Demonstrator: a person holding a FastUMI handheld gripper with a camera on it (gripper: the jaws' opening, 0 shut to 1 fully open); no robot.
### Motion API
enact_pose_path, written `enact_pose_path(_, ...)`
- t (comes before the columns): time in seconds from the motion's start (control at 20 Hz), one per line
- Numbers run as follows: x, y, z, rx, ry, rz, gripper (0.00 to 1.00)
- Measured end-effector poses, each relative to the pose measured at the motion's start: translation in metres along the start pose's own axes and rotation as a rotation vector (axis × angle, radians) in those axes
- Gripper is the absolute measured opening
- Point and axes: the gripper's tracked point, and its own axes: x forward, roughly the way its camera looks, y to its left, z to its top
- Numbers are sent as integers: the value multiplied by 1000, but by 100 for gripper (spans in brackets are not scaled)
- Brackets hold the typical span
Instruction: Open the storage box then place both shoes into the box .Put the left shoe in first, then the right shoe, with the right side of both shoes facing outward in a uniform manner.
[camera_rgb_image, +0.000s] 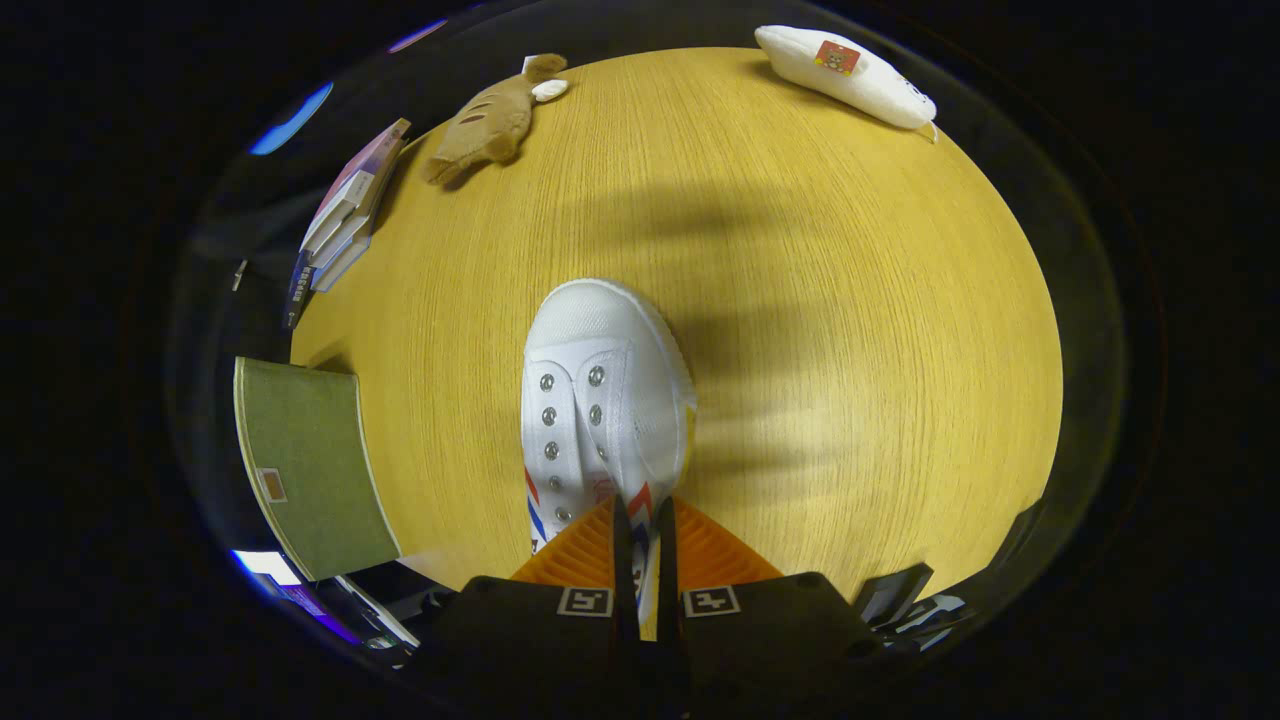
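pinching ribbed tongs (640, 540) on white canvas shoe (600, 400), woodgrain table (850, 350)

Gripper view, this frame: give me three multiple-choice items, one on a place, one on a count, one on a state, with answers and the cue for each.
1. Where does the shoe lie?
A. On the table, toe pointing away from the gripper
B. On top of the books
C. Leaning on the white plush

2. How many shoes are there?
A. One
B. Two
C. Three

3. What is the gripper doing?
A. Wide open above bare table
B. Fingers nearly together on a thin part of the shoe's heel end
C. Shut on the brown plush

Answers:
1 A: the shoe runs from between the fingers out over the table, toe cap farthest; the books and white plush sit apart at the table's edge.
2 A: a single white laceless shoe.
3 B: a narrow gap, with shoe fabric in it; the brown plush lies far beyond.
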Motion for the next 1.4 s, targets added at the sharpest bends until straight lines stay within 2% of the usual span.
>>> enact_pose_path(0.25, -43, 32, -6, 67, -57, 86, 11)
enact_pose_path(0.45, -89, 82, -5, 65, -112, 159, 11)
enact_pose_path(0.75, -139, 200, -4, 39, -159, 306, 11)
enact_pose_path(0.95, -153, 287, -8, -12, -156, 389, 10)
enact_pose_path(1.2, -131, 365, -28, -57, -99, 393, 11)
enact_pose_path(1.4, -94, 398, -50, -115, -40, 315, 11)
